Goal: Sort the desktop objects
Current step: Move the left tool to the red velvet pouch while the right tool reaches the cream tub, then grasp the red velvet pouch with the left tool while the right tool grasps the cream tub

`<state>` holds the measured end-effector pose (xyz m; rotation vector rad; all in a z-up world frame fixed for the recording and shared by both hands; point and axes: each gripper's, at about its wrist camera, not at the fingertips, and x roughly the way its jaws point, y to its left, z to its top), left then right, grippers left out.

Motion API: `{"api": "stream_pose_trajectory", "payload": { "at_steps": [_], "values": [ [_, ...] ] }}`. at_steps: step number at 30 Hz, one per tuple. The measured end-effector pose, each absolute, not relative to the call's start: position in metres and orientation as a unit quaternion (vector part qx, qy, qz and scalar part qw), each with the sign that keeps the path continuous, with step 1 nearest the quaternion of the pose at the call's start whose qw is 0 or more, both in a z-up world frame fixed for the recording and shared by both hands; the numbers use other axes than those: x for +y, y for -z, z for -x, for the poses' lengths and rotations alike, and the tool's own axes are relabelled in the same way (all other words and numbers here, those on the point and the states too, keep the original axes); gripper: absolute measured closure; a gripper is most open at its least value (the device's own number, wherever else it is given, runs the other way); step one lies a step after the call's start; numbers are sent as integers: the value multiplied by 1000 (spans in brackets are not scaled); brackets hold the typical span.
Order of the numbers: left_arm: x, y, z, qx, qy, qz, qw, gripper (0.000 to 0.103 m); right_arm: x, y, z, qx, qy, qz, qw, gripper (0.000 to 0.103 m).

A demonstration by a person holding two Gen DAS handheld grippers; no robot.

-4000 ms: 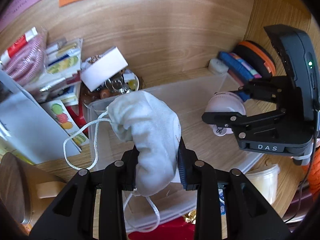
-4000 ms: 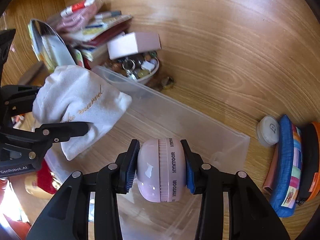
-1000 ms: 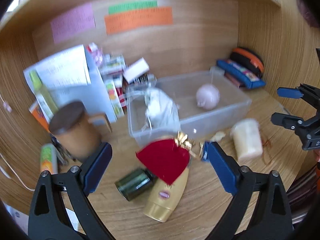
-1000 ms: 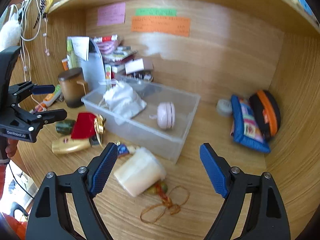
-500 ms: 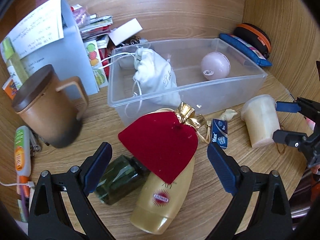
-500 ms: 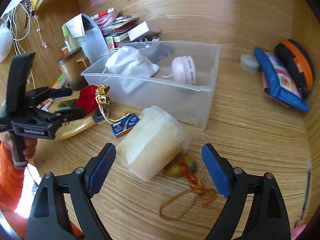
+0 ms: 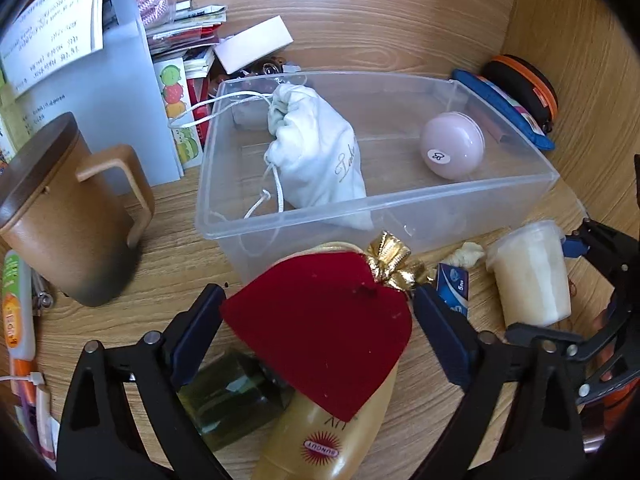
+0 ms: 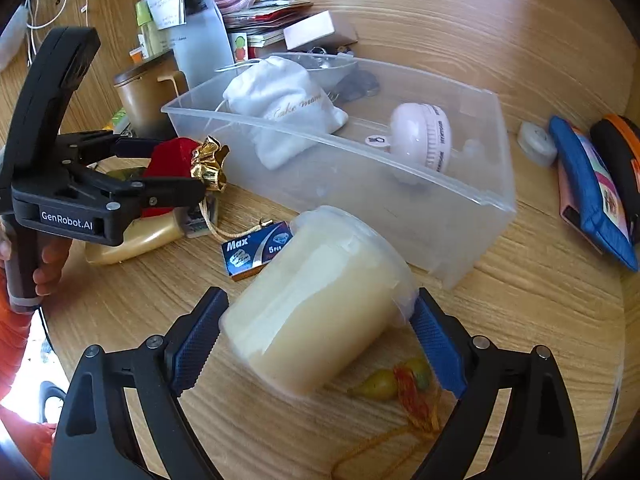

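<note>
A red velvet pouch with a gold bow lies on a gold bottle. My left gripper straddles the pouch, its jaws closing and the pads at the pouch's edges without squeezing it; the right wrist view shows this gripper too. A cream tub lies on its side between the fingers of my right gripper, whose jaws are opening. The clear bin holds a white drawstring pouch and a pink round case.
A brown lidded mug stands left of the bin. A green glass jar lies by the bottle. A blue Max box and a beaded cord charm lie near the tub. A blue pouch leans at the right wall.
Both grippers let go of the white pouch and the pink case, which now lie in the bin. They then sank toward the desk, onto the red pouch and the cream tub.
</note>
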<state>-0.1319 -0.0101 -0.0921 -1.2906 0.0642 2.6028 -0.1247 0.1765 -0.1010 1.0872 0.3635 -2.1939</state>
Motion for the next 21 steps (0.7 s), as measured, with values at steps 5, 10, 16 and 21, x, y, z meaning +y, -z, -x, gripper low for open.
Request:
{"api": "stream_pose_trajectory", "payload": {
  "at_steps": [5,10,16,21],
  "values": [
    [-8,94,131,26,-890,440,116,18,176,105,128,136,841,-410,325,15],
    [-5,89,126,28,-894,430,125,30,180,106,128,121,846,-407,324,16],
    [-6,80,121,16,-894,425,141,50,185,102,123,106,850,-404,322,16],
    [-6,71,115,9,-897,417,146,61,191,83,117,94,860,-384,323,16]
  ]
}}
